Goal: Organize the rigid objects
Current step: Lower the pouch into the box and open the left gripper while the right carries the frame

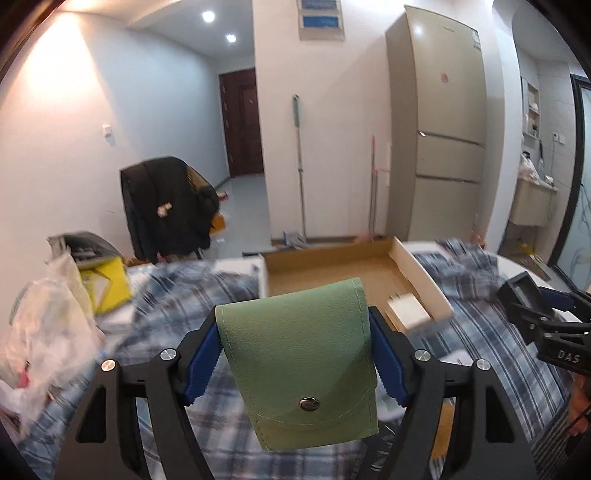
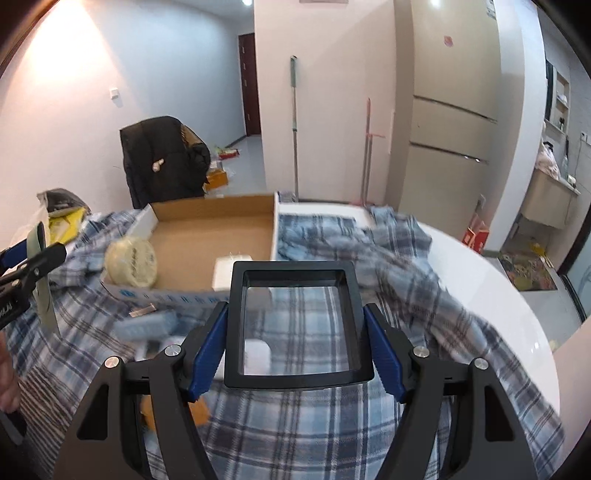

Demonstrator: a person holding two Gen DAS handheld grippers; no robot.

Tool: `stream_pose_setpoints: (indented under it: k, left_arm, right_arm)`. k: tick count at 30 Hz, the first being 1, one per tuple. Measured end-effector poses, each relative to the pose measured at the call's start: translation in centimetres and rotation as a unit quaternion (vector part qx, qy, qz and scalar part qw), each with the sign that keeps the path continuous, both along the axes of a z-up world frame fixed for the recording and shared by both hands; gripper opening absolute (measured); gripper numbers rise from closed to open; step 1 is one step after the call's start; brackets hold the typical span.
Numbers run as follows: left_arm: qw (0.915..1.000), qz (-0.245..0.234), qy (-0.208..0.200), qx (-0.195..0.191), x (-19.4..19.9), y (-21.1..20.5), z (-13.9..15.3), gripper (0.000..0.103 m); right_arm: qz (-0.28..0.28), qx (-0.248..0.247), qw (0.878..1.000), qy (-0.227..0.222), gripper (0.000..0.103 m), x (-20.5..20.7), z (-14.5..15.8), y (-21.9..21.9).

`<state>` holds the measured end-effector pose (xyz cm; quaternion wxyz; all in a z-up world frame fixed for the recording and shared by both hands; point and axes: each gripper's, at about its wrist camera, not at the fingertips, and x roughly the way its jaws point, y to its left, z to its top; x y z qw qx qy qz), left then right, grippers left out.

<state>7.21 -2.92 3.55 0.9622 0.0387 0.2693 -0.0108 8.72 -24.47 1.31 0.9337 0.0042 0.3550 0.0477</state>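
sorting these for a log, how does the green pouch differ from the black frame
The green pouch is opaque stitched leatherette with a snap button; the black frame is a rigid square with a see-through window. The pouch sits in the left gripper, the frame in the right gripper. Both are clamped between blue pads.

Bright indoor light from ceiling spotlights (image 1: 208,16), warm glare on the left wall (image 1: 55,85), strong fisheye bending with dark corners, motion blur across the plaid cloth (image 2: 388,258), sheen on the white table (image 2: 517,314)

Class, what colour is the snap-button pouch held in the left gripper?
Pale green pouch, with a metal snap; clearest in the left wrist view.
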Motion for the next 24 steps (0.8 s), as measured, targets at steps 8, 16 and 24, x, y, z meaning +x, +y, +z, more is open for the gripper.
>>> stream_pose_setpoints:
  k: [8, 16, 24]
  left_arm:
    - [0.9981, 0.006, -0.053, -0.03, 3.4, 2.3, 5.7, 0.076]
    - [0.9988, 0.002, -0.043, -0.025, 10.9, 2.2, 7.3, 0.076]
    - [0.9987, -0.014, 0.007, -0.048, 16.2, 2.5, 0.4, 0.076]
  right_arm:
    - [0.0, -0.006, 0.999, -0.049, 0.07, 4.1, 5.3, 3.6]
    - [-0.023, 0.029, 0.998, -0.043, 0.07, 11.2, 6.6, 6.1]
    - [-0.012, 0.038, 0.999, 0.006, 0.07, 14.8, -0.5, 6.0]
